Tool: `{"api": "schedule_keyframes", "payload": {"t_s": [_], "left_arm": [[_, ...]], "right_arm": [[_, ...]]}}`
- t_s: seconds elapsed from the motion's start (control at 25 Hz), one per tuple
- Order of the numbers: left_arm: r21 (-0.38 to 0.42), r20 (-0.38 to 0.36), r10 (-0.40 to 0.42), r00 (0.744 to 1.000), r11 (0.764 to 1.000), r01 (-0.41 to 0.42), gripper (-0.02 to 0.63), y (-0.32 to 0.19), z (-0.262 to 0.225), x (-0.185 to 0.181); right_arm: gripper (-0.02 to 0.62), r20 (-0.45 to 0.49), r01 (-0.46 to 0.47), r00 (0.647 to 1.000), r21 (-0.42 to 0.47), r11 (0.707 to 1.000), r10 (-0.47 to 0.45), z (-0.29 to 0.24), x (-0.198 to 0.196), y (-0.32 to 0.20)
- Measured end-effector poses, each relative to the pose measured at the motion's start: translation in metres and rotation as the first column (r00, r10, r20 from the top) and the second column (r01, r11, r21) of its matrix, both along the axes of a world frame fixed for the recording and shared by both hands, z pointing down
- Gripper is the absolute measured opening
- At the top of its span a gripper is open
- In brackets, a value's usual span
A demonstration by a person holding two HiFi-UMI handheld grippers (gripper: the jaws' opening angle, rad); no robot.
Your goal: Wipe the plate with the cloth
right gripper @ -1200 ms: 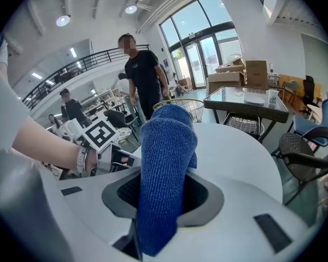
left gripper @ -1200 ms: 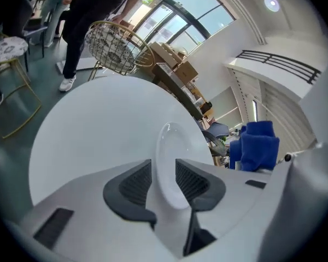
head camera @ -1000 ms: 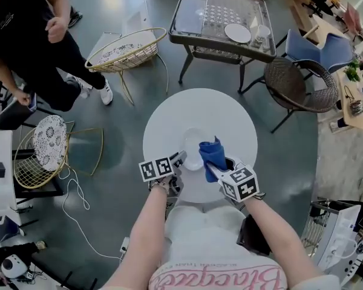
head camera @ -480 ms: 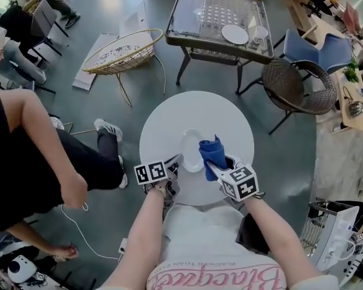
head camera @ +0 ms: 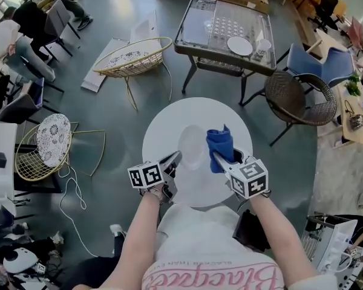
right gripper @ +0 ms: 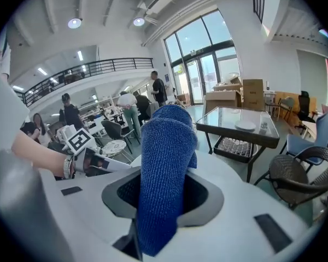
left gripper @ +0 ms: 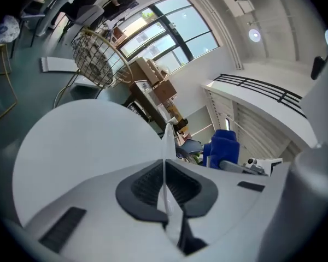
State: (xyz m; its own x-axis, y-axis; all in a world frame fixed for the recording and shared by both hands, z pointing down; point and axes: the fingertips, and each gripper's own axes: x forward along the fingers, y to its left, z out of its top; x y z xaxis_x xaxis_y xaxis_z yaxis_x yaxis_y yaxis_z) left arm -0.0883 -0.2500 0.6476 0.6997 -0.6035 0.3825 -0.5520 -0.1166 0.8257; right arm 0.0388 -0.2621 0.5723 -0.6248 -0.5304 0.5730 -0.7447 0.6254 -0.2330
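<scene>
A pale plate [head camera: 190, 145] is tilted up off the round white table [head camera: 169, 122], and in the left gripper view it shows edge-on [left gripper: 165, 141]. My left gripper [head camera: 174, 158] grips its near rim; its jaws [left gripper: 165, 187] are still closing, with the pads pressed on the thin rim. My right gripper [head camera: 221, 157] is shut on a blue cloth [head camera: 219, 141], which stands bunched up out of the jaws [right gripper: 163, 201] just right of the plate. The cloth [right gripper: 164, 162] hides the right pads.
Behind the round table stand a glass-topped table [head camera: 224, 26] bearing a small plate, a dark wicker chair [head camera: 299, 92] at the right, and a gold wire chair [head camera: 133, 56] at the left. Another wire chair [head camera: 45, 150] and seated people are at the far left.
The left jaws closed on the plate's rim and raised it from the table. Both grippers rose, the cloth with the right one. A person who walked past at the left is gone.
</scene>
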Motion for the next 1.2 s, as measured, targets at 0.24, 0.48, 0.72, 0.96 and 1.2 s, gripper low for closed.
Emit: {"api": "schedule_keyframes", "payload": {"t_s": [0.24, 0.48, 0.72, 0.96, 1.2], "left_arm": [[0.156, 0.121, 0.015, 0.993, 0.987, -0.034, 0.018, 0.004, -0.067, 0.004], [0.331, 0.200, -0.020, 0.980, 0.942, -0.048, 0.018, 0.002, -0.137, 0.007], [0.504, 0.272, -0.064, 0.960, 0.860, -0.086, 0.018, -0.002, -0.208, 0.009], [0.613, 0.310, -0.079, 0.947, 0.778, -0.136, 0.018, 0.005, -0.255, 0.023], [0.654, 0.329, -0.046, 0.943, 0.731, -0.193, 0.018, 0.020, -0.268, 0.040]], "right_arm": [[0.146, 0.091, -0.022, 0.996, 0.185, 0.983, 0.005, -0.082, 0.001, -0.011], [0.146, 0.146, -0.028, 0.989, 0.292, 0.956, -0.016, -0.137, -0.005, 0.000], [0.146, 0.176, -0.023, 0.983, 0.402, 0.915, -0.053, -0.183, -0.016, 0.010], [0.146, 0.230, -0.023, 0.967, 0.502, 0.864, -0.107, -0.232, -0.036, 0.020], [0.146, 0.222, -0.018, 0.967, 0.543, 0.840, -0.123, -0.240, -0.055, 0.022]]}}
